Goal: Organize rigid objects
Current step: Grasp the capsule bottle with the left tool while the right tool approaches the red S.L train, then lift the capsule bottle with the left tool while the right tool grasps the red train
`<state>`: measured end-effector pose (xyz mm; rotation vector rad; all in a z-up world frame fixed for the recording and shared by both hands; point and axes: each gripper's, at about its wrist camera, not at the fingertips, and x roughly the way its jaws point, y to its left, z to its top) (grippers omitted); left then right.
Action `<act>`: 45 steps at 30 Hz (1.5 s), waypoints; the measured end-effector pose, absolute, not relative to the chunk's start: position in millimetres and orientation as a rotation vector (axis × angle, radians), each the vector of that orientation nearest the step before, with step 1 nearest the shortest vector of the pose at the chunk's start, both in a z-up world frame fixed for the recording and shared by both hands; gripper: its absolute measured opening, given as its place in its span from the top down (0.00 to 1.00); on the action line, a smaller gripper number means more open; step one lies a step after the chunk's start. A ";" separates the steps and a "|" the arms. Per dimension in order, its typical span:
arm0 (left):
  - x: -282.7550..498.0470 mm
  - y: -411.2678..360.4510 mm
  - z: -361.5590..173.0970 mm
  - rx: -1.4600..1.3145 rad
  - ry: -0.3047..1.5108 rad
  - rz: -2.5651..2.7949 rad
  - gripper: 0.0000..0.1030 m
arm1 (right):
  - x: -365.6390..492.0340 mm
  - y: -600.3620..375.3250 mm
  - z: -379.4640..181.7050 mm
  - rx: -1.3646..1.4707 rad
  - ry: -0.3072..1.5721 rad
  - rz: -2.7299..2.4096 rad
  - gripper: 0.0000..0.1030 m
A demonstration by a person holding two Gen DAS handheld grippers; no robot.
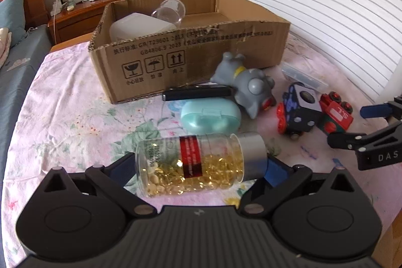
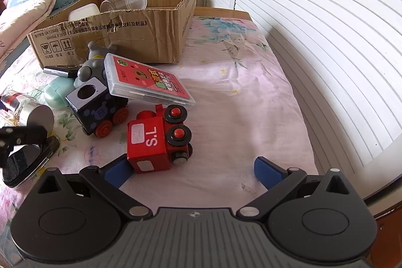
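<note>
My left gripper [image 1: 198, 167] is shut on a clear pill bottle [image 1: 193, 162] of yellow capsules with a silver cap, held sideways above the floral cloth. My right gripper [image 2: 193, 171] is open; its left finger touches a red toy train [image 2: 155, 140], which lies mostly between the fingers. It also shows at the right of the left wrist view [image 1: 361, 124]. A cardboard box [image 1: 191, 52] behind holds a white container [image 1: 138, 27] and a clear jar [image 1: 170, 11].
On the cloth lie a grey toy animal [image 1: 246, 82], a teal case [image 1: 211, 117], a black flat device [image 1: 196, 93], a dark toy wagon [image 2: 98, 107], and a clear card case [image 2: 148, 79]. Louvred doors stand right; a bed and nightstand [image 1: 83, 14] left.
</note>
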<state>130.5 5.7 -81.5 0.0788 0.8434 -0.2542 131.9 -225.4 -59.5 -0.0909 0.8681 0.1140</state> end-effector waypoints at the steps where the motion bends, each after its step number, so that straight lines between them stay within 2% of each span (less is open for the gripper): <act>1: 130.9 8.4 -81.9 0.079 0.848 -0.246 0.01 | 132.0 -225.2 -59.5 -0.092 0.867 0.116 0.00; 15: 134.0 27.0 -93.9 0.056 0.839 -0.170 0.01 | 137.6 -209.6 -61.5 -0.122 0.829 0.201 0.00; 20: 134.7 26.8 -94.2 0.057 0.843 -0.176 0.01 | 136.7 -204.9 -59.4 -0.141 0.809 0.254 0.09; 27: 135.3 27.8 -94.8 0.060 0.832 -0.179 0.01 | 134.1 -203.1 -52.9 -0.171 0.796 0.302 0.36; 30: 135.8 27.0 -93.2 0.062 0.838 -0.176 0.01 | 134.7 -204.0 -52.0 -0.181 0.790 0.301 0.42; 35: 134.5 24.9 -87.1 0.067 0.816 -0.175 0.02 | 135.2 -202.4 -51.2 -0.212 0.784 0.298 0.44; 37: 134.6 24.3 -84.3 0.061 0.811 -0.183 0.04 | 134.9 -202.1 -50.8 -0.216 0.784 0.293 0.46; 39: 135.2 24.2 -82.9 0.060 0.813 -0.193 0.10 | 134.9 -202.8 -50.6 -0.214 0.787 0.288 0.47; 45: 136.4 25.2 -80.7 0.082 0.831 -0.218 0.10 | 132.4 -205.8 -47.8 -0.209 0.799 0.278 0.47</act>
